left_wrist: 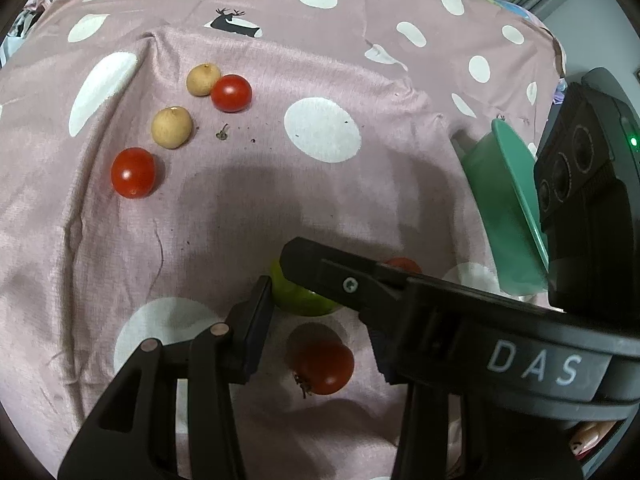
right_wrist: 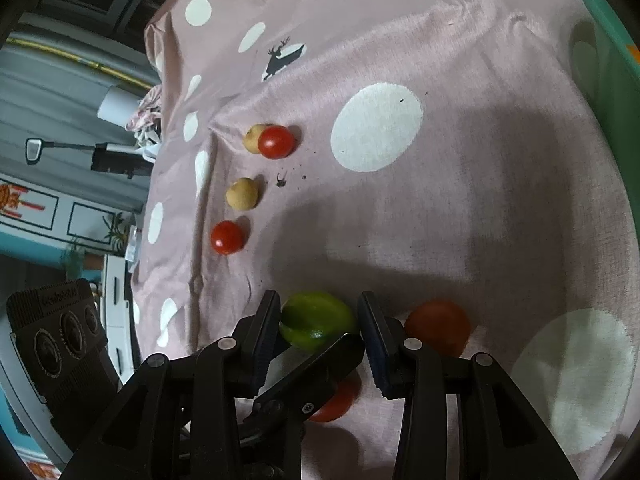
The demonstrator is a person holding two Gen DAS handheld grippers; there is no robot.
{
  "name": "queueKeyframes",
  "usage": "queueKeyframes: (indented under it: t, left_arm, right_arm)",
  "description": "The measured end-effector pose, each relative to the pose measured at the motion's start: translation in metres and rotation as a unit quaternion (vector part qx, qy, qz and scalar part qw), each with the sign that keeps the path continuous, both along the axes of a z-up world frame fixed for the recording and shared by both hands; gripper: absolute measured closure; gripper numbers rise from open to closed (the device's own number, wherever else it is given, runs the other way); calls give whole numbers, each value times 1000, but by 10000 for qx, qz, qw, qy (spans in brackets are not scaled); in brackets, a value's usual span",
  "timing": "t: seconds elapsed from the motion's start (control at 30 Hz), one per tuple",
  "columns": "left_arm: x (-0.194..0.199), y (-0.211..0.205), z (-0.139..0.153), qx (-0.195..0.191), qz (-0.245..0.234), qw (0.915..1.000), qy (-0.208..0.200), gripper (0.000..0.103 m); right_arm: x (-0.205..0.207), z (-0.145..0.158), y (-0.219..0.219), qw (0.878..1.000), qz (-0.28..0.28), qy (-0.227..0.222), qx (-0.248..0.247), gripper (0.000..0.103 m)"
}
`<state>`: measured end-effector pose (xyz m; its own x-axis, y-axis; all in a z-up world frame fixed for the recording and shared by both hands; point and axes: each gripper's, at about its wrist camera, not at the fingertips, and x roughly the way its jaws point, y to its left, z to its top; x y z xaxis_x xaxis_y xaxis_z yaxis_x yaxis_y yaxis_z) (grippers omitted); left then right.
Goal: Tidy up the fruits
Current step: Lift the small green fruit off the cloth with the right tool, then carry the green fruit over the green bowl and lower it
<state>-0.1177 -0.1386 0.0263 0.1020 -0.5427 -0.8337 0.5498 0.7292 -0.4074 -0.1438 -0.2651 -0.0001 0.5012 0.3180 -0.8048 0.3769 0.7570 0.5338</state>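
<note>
We see green fruit [right_wrist: 316,320] between right gripper [right_wrist: 320,332] pads, jaws apart | left gripper [left_wrist: 304,304] crossing beneath, state unclear | nearest tomato [right_wrist: 336,400] half hidden.

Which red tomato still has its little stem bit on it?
The shaded tomato lying nearest the camera, just below the green fruit. A dark dried stem sticks out at its lower left. The two bright tomatoes farther away show smooth skin only.

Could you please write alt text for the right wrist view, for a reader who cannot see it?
The right gripper straddles a green fruit on a pink dotted cloth, its pads beside the fruit. One finger of the left gripper crosses in front. Three red tomatoes and two tan fruits lie around; a fourth tomato is half hidden.
</note>
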Motion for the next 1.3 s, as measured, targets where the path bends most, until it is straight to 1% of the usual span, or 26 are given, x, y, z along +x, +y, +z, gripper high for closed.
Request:
queueKeyframes:
  t: [0.23,0.73,0.9,1.03,1.3]
  left_arm:
    - [-1,0,0,10,-5,10000,-23,58]
    - [-3,1,2,73,18,9997,-242,59]
    - [-11,4,20,-73,-19,9984,-553,59]
    - [-19,4,41,-210,-45,9955,-925,59]
    - [-43,-4,85,-496,-214,9850,-1636,59]
  right_arm:
    - [-1,-1,-2,9999,44,84,51,60]
    - [2,-2,1,9999,152,-62,-12,57]
    - [-1,10,5,9994,193,-269,-113,57]
    - [-10,31,8,9975,227,-583,-318,57]
    - [-34,76,6,9898,72,-1284,-605,57]
